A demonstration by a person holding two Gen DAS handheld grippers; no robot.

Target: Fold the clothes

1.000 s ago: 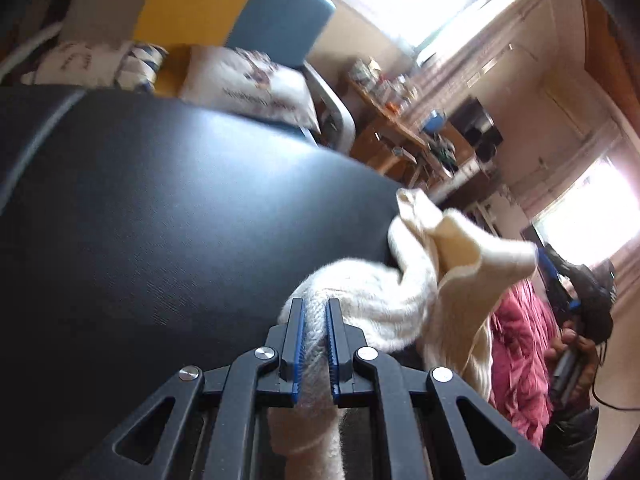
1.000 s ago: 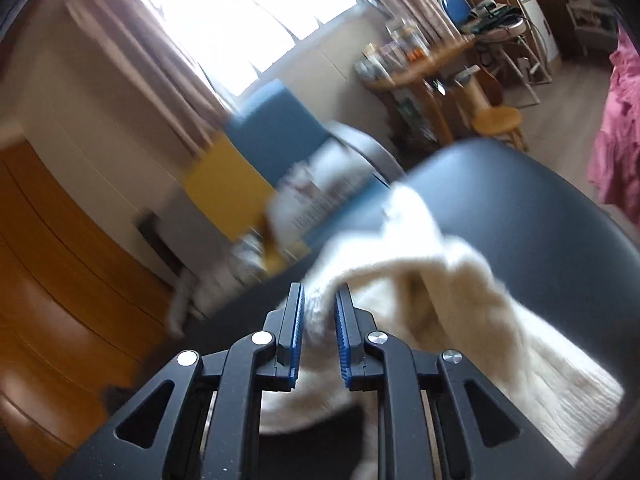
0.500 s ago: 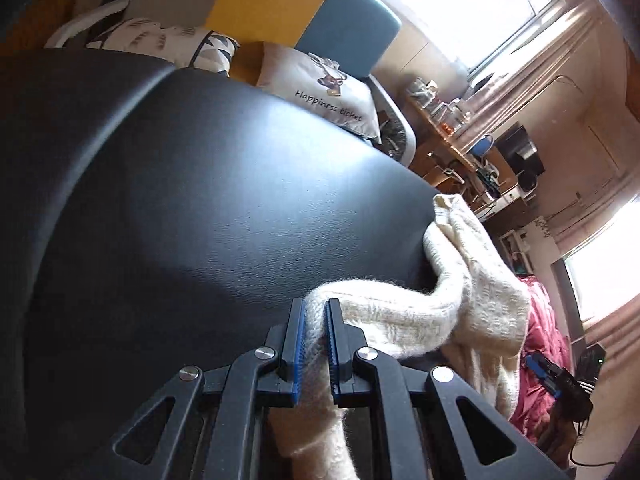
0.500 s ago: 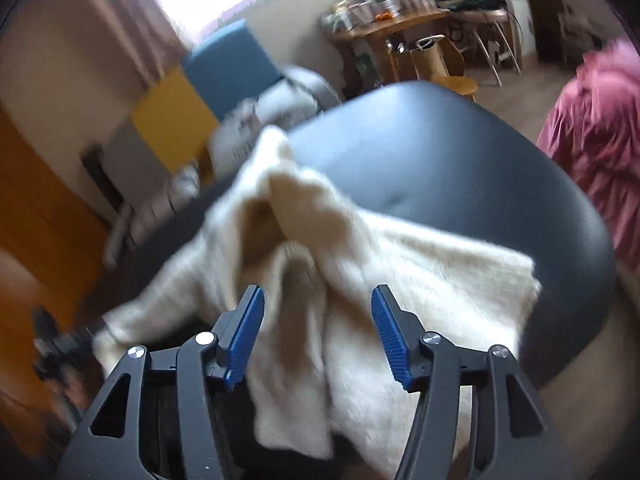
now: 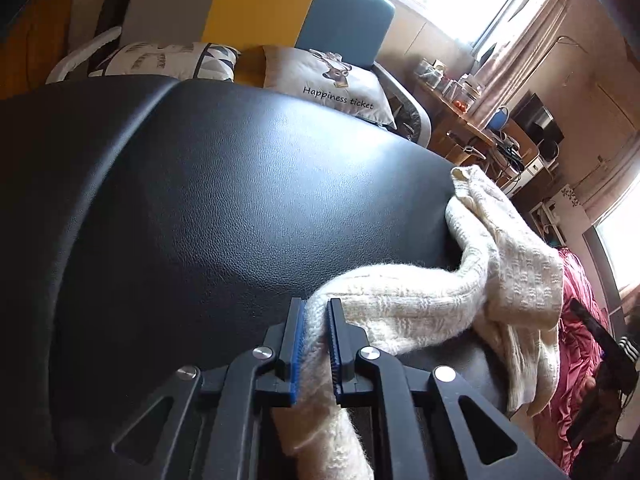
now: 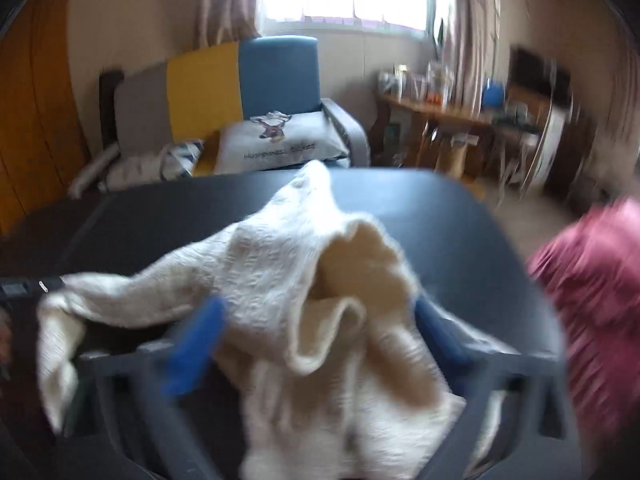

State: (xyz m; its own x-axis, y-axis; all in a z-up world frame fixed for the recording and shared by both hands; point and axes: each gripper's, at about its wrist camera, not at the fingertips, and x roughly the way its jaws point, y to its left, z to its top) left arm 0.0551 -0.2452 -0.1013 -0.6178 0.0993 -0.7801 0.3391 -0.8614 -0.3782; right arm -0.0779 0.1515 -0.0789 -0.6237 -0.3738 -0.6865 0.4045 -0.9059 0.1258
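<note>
Pinching cream knit sweater [image 5: 420, 304] between left gripper [image 5: 317, 344] fingers.

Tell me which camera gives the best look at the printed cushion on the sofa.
The left wrist view. There the printed cushion is sharp, with its deer picture and the words "Happiness ticket" readable, behind the black table. In the right wrist view the same cushion is in frame but motion-blurred, its lettering smeared, and the cream sweater rises just before it.
</note>
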